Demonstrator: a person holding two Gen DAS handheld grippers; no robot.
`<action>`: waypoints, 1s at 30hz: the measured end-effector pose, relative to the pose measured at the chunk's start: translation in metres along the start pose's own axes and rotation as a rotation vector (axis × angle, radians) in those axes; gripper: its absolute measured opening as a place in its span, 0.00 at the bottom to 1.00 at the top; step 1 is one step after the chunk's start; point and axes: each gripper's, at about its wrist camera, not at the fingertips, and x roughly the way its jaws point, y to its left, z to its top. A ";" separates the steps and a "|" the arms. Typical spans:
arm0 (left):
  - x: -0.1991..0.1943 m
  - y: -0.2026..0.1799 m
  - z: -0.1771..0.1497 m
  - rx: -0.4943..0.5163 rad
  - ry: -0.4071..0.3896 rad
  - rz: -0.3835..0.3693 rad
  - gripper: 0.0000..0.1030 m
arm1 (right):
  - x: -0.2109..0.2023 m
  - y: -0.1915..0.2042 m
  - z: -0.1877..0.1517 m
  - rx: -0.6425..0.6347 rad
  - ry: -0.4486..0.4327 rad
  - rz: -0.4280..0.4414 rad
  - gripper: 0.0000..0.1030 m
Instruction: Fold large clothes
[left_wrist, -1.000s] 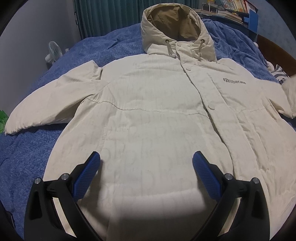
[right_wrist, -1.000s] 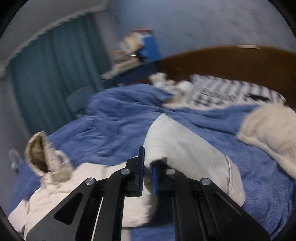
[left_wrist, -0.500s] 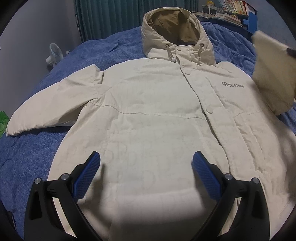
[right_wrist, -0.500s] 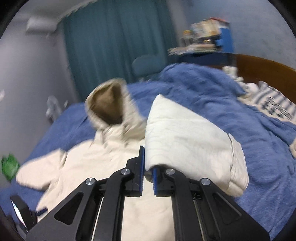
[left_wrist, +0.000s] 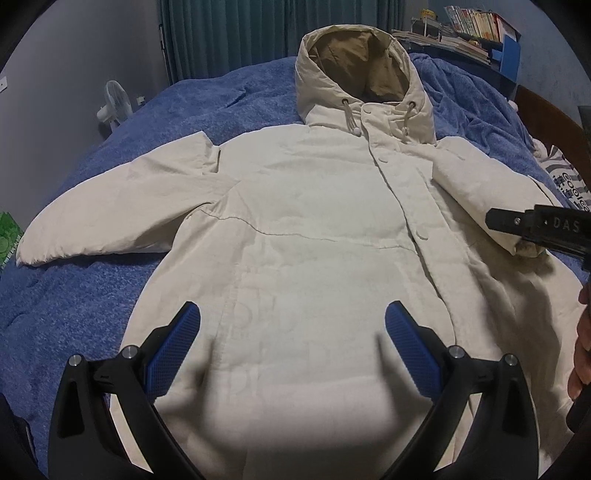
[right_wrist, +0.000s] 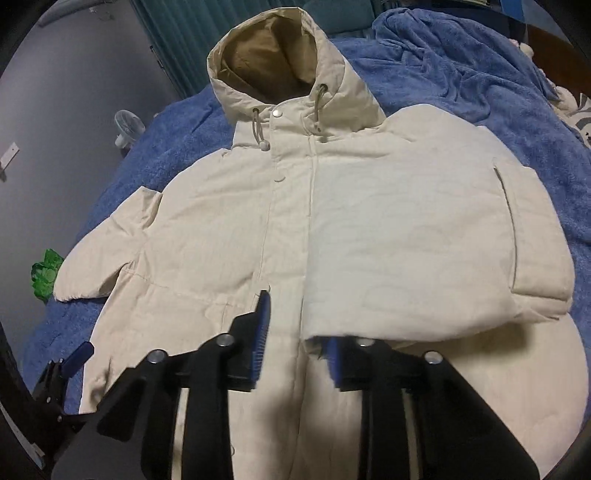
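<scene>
The right wrist view shows the big cream puffy hooded jacket lying flat on the blue fuzzy bed blanket. One sleeve is folded over its chest. The right hand-held gripper is opening and letting that sleeve go. The puffy sleeve might spring back off. The left hand-held gripper hangs wide open over the bottom edge, holding nothing.
</scene>
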 end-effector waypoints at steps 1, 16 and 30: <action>0.000 0.001 0.000 -0.008 0.005 -0.013 0.93 | -0.004 0.001 -0.002 0.004 -0.003 0.004 0.34; -0.014 -0.022 0.010 0.011 -0.019 -0.130 0.93 | -0.120 -0.061 -0.036 0.166 -0.269 -0.153 0.65; -0.020 -0.221 0.028 0.415 -0.103 -0.238 0.93 | -0.136 -0.173 -0.022 0.404 -0.274 -0.206 0.71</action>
